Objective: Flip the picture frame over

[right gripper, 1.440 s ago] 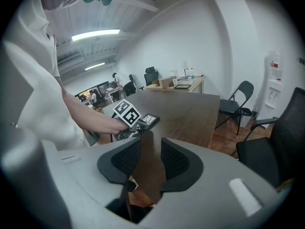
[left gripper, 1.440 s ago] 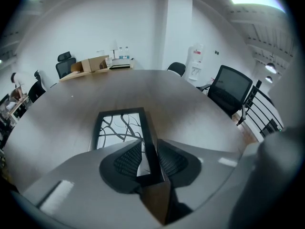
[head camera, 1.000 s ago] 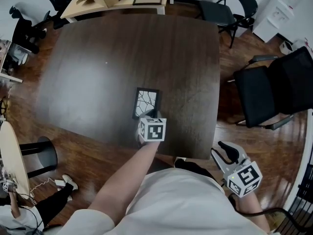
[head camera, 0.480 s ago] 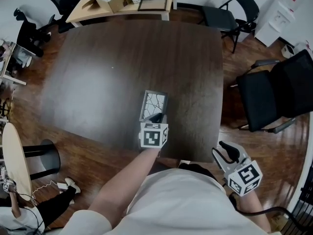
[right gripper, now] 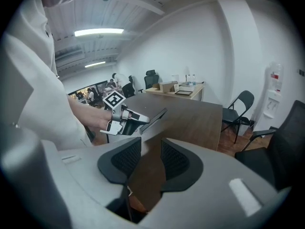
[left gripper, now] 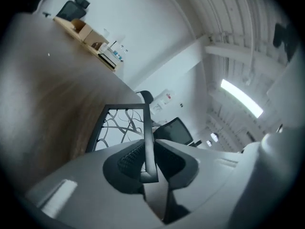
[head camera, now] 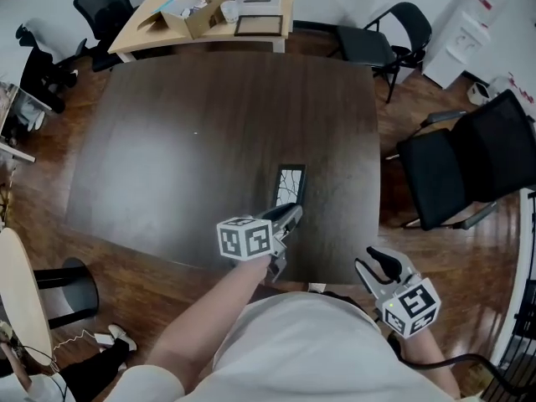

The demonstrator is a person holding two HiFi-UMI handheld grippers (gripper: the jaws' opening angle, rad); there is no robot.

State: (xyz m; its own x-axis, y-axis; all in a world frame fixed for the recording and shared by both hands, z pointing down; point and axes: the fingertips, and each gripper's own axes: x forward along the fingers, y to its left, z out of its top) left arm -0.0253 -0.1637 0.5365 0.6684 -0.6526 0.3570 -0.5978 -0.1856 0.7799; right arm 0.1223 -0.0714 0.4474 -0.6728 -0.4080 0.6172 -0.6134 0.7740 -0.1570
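Observation:
The picture frame (head camera: 290, 188) has a black border and a white print with dark branching lines. It stands tilted up on its edge over the dark table (head camera: 193, 132), near the front right. My left gripper (head camera: 286, 215) is shut on its near edge. In the left gripper view the frame (left gripper: 120, 128) rises between the pads (left gripper: 128, 159), its thin black edge pinched. My right gripper (head camera: 379, 263) hangs off the table by my right side, open and empty. The right gripper view shows the left gripper (right gripper: 127, 120) holding the slanted frame (right gripper: 156, 118).
Black chairs (head camera: 469, 153) stand right of the table and another chair (head camera: 381, 25) at the back right. A light wooden desk (head camera: 142, 25) behind holds boxes and a second frame (head camera: 258, 25). The table's front edge (head camera: 327, 281) lies just under my left hand.
The frame has gone from lying nearly flat to standing tilted on edge, and has shifted right. My left gripper rolled over with it. The right gripper stayed put.

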